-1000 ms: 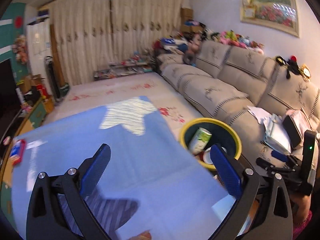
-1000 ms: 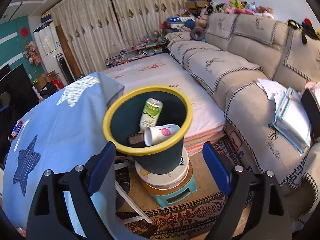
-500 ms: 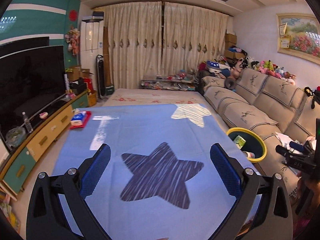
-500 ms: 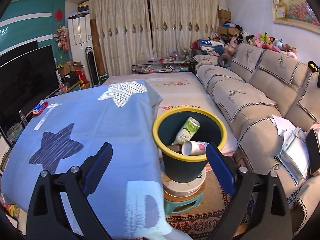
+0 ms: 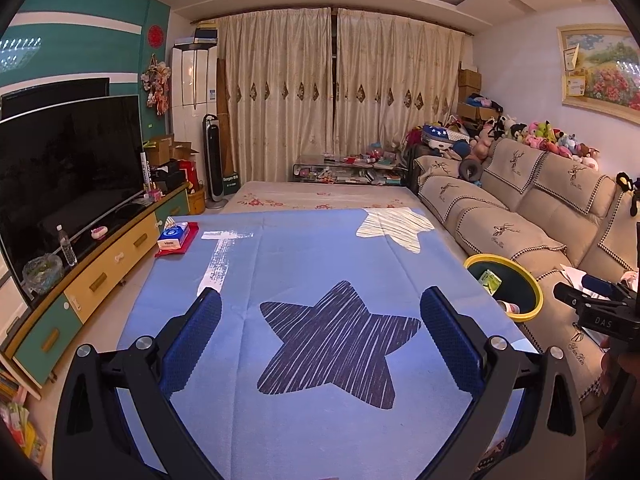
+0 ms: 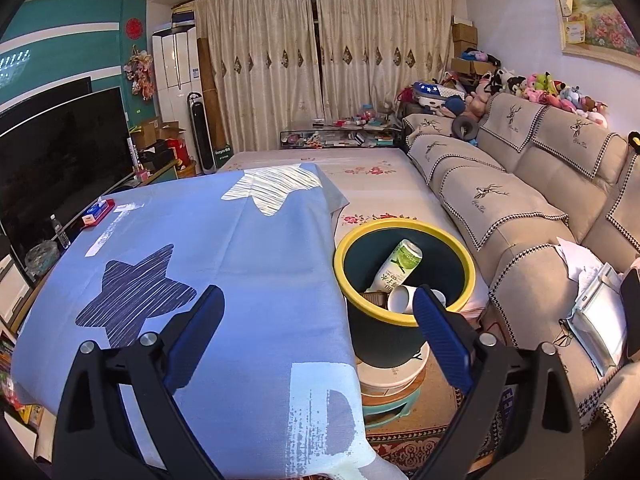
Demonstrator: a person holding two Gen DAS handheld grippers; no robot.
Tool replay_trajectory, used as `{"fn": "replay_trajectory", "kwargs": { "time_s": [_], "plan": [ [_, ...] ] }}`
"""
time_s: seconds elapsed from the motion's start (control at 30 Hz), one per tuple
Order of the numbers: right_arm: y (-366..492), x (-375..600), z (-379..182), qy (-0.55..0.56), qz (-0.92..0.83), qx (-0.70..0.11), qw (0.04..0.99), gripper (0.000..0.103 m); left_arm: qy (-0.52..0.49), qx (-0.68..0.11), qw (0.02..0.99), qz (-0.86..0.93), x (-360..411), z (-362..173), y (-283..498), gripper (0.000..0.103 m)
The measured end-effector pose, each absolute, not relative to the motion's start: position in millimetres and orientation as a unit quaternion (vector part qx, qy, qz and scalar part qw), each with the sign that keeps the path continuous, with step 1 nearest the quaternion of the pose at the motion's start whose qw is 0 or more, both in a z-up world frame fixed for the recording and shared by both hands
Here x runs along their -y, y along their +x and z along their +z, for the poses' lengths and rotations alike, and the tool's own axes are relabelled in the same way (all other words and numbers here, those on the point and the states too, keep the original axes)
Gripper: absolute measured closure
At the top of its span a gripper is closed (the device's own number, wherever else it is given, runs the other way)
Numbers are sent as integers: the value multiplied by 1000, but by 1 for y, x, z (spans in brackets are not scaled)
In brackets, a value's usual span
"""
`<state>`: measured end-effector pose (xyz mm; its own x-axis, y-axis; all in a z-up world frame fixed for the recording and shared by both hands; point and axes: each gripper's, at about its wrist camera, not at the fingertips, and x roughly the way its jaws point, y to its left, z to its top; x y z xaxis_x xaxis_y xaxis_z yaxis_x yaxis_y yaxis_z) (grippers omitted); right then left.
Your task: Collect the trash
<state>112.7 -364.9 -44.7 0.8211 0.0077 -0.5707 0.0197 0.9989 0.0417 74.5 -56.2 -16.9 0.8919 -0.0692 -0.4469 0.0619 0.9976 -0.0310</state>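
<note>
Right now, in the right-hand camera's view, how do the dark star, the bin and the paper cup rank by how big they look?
1. Bin
2. Dark star, looks close to the bin, so unsure
3. Paper cup, clearly smallest

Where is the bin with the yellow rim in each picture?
Left wrist view: the dark round bin with the yellow rim sits at the right, beside the beige sofa.
Right wrist view: it is right of centre.
Shared landmark: the dark striped star on the blue cloth.
</note>
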Motion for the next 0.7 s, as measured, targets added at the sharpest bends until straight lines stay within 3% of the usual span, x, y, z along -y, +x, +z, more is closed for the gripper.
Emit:
{"fn": "replay_trajectory", "kwargs": {
  "time_s": [0.7],
  "plan": [
    [117,367,-45,30,2,-302,953,13,-12,-234,972,-35,56,-19,78,5]
  ]
}}
